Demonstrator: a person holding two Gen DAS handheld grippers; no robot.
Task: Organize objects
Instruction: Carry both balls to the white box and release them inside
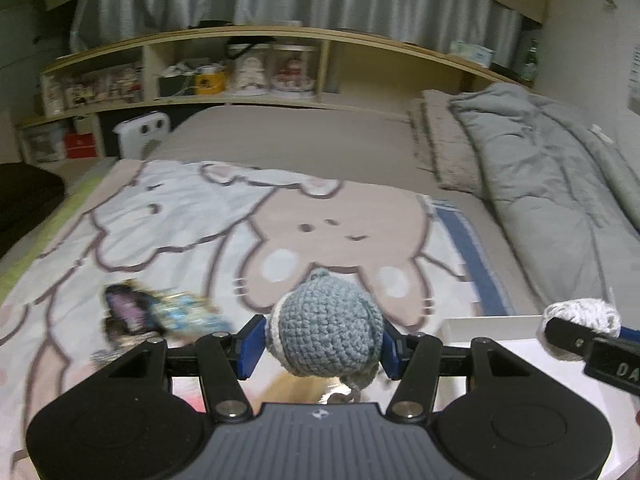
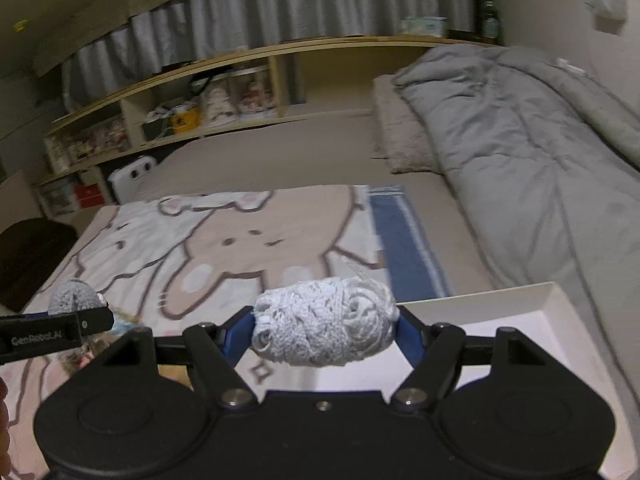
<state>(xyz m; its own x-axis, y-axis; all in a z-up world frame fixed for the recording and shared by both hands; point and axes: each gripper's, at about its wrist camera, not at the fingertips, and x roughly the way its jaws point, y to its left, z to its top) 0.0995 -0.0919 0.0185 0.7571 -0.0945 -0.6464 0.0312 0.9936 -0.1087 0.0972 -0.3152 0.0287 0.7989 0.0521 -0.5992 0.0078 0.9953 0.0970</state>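
Left gripper [image 1: 323, 346] fingers pinch grey crochet hat [image 1: 326, 326]; right gripper [image 2: 326, 334] fingers pinch white lace bundle [image 2: 325, 326] above tray [image 2: 540, 312].

The left claw [image 1: 322, 344] has its blue pads [image 1: 252, 342] pressed on a grey crocheted ball [image 1: 326, 328], the right claw [image 2: 326, 334] likewise grips a pale lacy bundle [image 2: 326, 326], both held level side by side, seemingly mid-motion given the blur.

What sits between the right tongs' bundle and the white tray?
Nothing. In the right wrist view the pale lace bundle, gripped in the right tongs, hangs directly over the white tray, the gap bare.
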